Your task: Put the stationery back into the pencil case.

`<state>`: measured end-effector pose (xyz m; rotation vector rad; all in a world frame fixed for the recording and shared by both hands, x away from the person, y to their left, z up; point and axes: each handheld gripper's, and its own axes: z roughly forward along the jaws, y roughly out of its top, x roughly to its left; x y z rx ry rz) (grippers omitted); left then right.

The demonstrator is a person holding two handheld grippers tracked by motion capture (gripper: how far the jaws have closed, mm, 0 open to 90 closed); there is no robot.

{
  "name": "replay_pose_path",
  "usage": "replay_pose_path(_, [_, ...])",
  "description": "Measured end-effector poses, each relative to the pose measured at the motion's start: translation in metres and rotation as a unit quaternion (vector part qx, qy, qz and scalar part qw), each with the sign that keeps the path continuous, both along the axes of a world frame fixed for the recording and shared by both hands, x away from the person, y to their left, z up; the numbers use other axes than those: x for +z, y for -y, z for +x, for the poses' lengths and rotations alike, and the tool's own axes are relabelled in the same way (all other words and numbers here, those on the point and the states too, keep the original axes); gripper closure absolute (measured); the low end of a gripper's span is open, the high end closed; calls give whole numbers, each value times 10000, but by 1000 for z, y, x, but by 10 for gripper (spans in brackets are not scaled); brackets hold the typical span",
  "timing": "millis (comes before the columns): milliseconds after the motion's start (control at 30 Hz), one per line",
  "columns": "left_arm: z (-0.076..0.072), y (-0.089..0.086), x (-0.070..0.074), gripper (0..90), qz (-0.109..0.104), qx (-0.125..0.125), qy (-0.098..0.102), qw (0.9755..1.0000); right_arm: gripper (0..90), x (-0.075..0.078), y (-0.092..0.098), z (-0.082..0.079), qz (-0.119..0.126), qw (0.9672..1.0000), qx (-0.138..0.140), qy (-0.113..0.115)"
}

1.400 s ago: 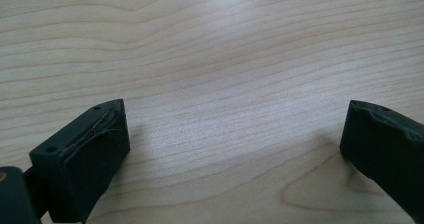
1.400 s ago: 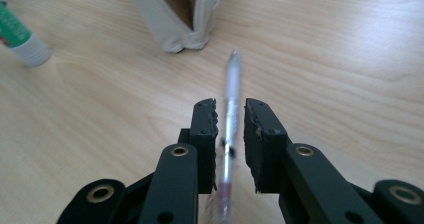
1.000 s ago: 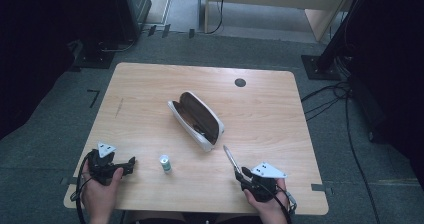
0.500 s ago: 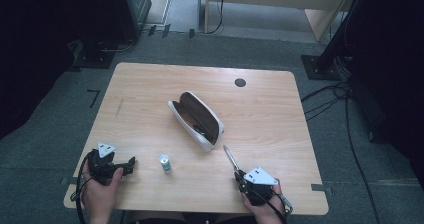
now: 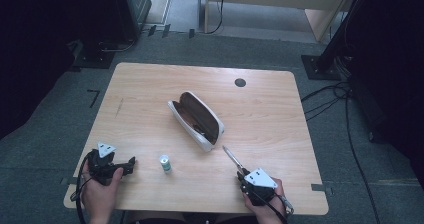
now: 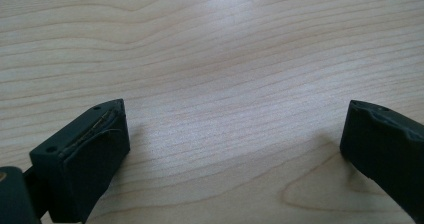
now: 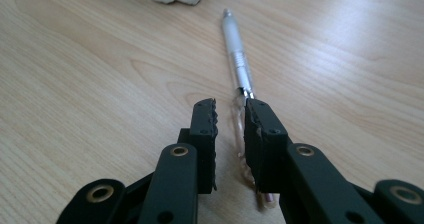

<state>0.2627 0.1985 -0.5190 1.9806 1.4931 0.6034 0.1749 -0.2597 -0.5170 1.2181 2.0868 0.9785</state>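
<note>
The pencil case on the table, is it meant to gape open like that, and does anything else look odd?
Nothing looks damaged or spilled. The pencil case lies open and askew mid-table. The pen lies outside it, between the right gripper jaws, which have just been closing then easing. A small green-capped tube stands alone near the open left gripper.

Black left gripper (image 5: 131, 162) and right gripper (image 7: 230, 116), grey three-cornered top plates, brass-ringed screw holes, trailing black cables

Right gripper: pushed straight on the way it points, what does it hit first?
The right gripper already straddles the silver-and-clear pen, which lies along its line. Beyond the pen tip, the open white glasses case would probably come next; depth is hard to judge.
</note>
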Motion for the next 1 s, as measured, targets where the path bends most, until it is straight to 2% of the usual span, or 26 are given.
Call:
replay_pose_path(67, [0,0,0,0,-2,0,0,10000,752,1,2,-1,-15,10000,-14,75])
replay_pose_path(133, [0,0,0,0,-1,1,1,10000,743,1,3,1,-39,10000,-23,3])
replay_pose_path(300, [0,0,0,0,-1,1,0,10000,738,0,5,3,-65,10000,-34,7])
replay_pose_path(533, [0,0,0,0,0,1,1,10000,750,-6,6,4,-200,9997,-74,-104])
replay_pose_path(733, [0,0,0,0,0,-1,0,10000,729,1,12,5,-103,9998,-145,104])
replay_pose_path(1000, [0,0,0,0,-4,3,2,10000,667,-3,18,15,-86,9998,-146,-144])
